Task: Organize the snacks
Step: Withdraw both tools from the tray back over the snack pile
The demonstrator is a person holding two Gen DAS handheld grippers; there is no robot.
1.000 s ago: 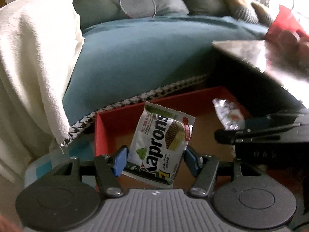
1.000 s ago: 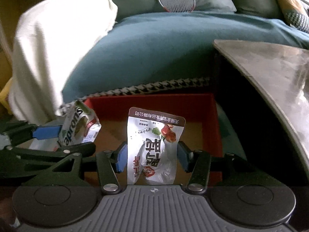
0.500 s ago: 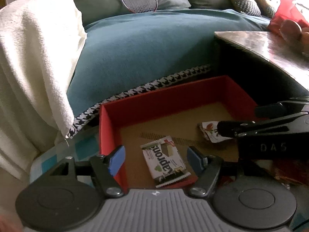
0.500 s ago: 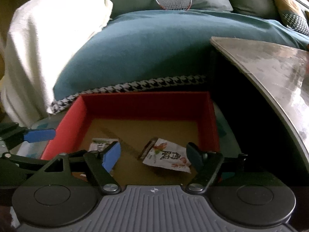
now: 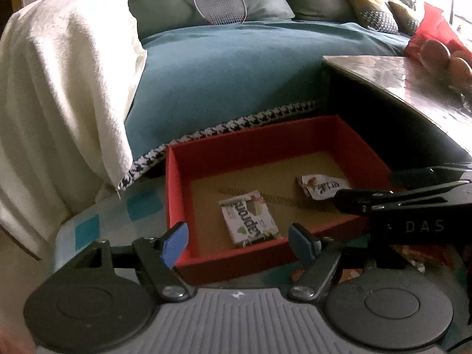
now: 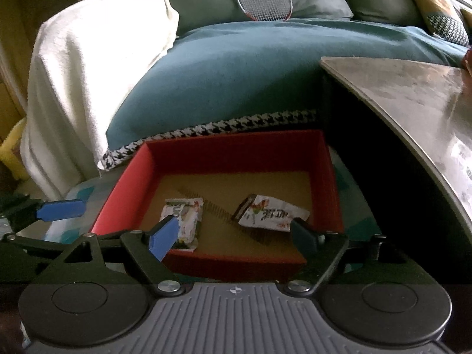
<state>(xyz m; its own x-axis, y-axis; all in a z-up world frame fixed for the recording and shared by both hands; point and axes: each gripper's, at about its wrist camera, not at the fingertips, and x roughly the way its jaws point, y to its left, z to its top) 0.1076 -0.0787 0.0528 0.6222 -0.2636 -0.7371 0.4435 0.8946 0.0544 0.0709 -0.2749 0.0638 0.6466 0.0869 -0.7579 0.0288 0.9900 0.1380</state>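
So the background is mostly a big teal sofa cover [image 5: 236,67] with a houndstooth trim along its lower edge, a cream blanket [image 5: 67,94] piled over the left side, and a red badminton racket [image 5: 219,4] leaning on the grey cushions at the top of the frame. A glossy table [image 6: 413,94] cuts in from the right, and in the left wrist view there's a red bag [image 5: 433,35] with some round fruit at its far upper right. Nothing really blocks the red box [image 6: 330,171] sitting low in the middle, on a pale mat with teal squares. Both snacks are down on its brown floor: the Kaprons wafer pack [image 5: 249,221] near the front left, and the white snack pouch [image 6: 273,214] with red print towards the right, lying flat and apart from each other. The left gripper [image 5: 237,240] has its blue pads spread and widening, nothing between them, just hanging above the box's near wall. Same deal with the right gripper [image 6: 236,233], jaws opening even wider and empty, the pouch lying loose beneath. Both point steeply downward over the front edge of the box, side by side, with the right one poking into the left view from the right edge.
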